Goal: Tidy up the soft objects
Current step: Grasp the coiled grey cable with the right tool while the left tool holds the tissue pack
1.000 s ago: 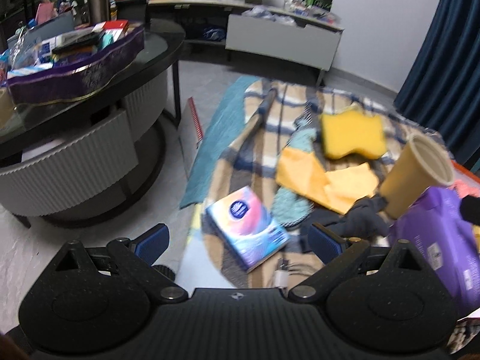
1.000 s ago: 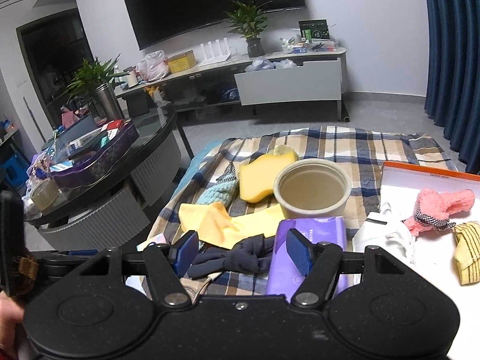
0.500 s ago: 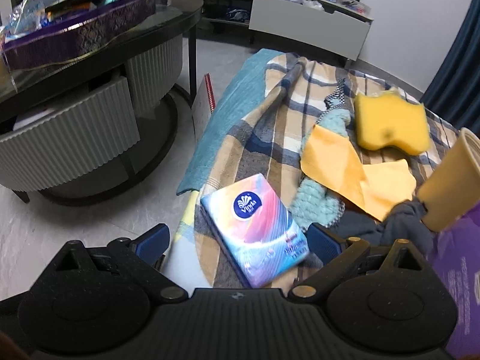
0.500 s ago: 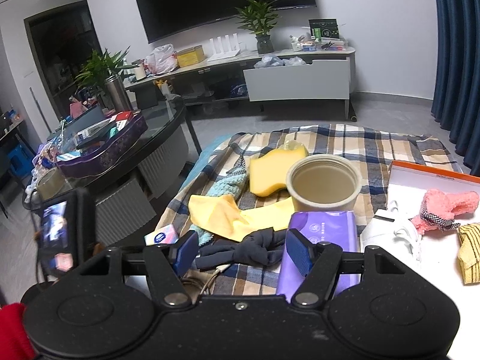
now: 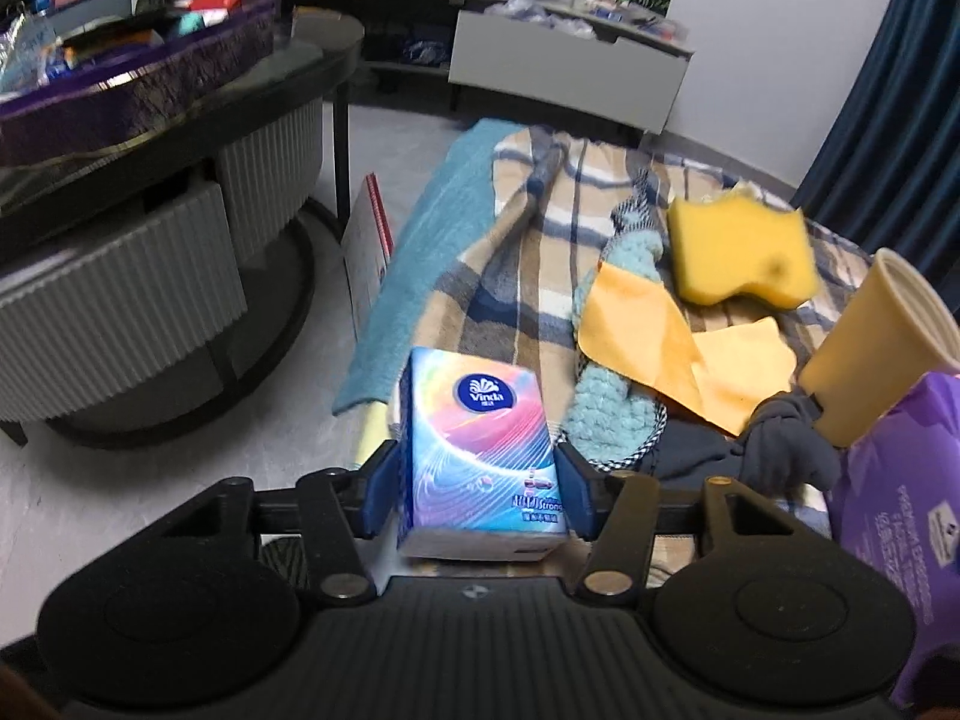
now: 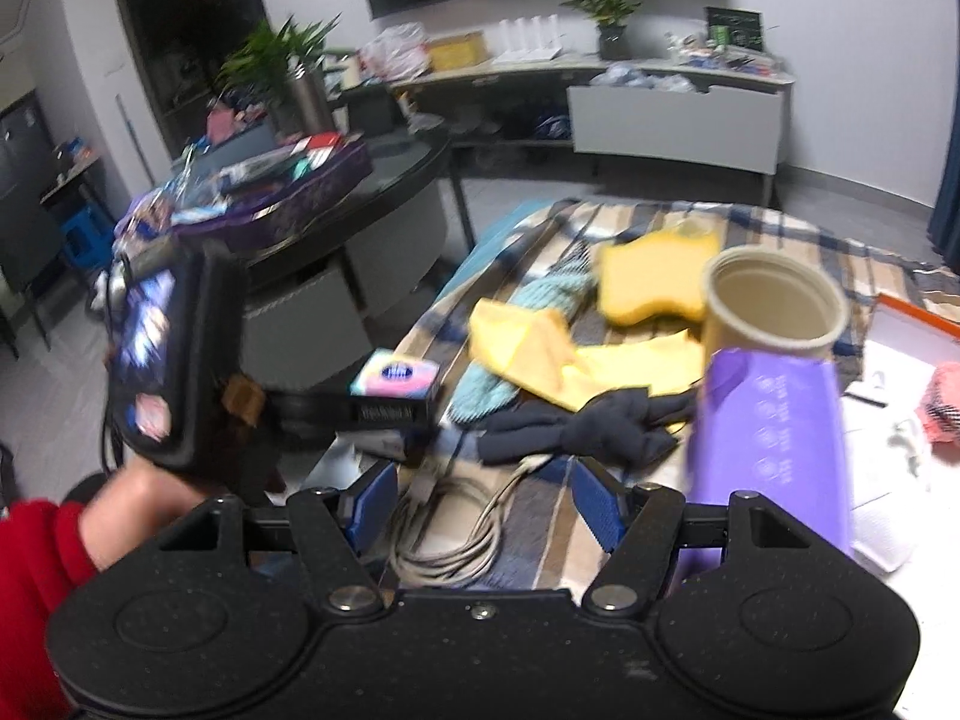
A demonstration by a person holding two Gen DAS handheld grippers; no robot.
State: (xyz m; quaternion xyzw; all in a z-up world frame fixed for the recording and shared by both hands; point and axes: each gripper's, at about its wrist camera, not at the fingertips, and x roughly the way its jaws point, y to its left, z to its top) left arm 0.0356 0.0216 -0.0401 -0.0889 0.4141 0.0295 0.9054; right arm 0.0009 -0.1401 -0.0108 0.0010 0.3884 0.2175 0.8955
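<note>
My left gripper (image 5: 477,489) is shut on a colourful Vinda tissue pack (image 5: 480,450) at the near left edge of the plaid blanket (image 5: 510,252); the pack also shows in the right wrist view (image 6: 395,383). My right gripper (image 6: 483,501) is open and empty above a coiled cable (image 6: 456,528). On the blanket lie a yellow sponge (image 5: 741,252), yellow cloths (image 5: 672,348), a teal knitted cloth (image 5: 612,414), a dark sock (image 6: 576,426), a beige cup (image 6: 771,306) and a purple pack (image 6: 774,456).
A round dark glass table (image 5: 150,138) with a purple tray (image 5: 120,96) stands to the left. A white box with an orange rim (image 6: 900,360) holds pink cloth (image 6: 945,402) at the right. A grey TV cabinet (image 6: 672,120) is at the back.
My left gripper has moved in on the tissue pack and closed on it. My right gripper has swung left and down; it stays open.
</note>
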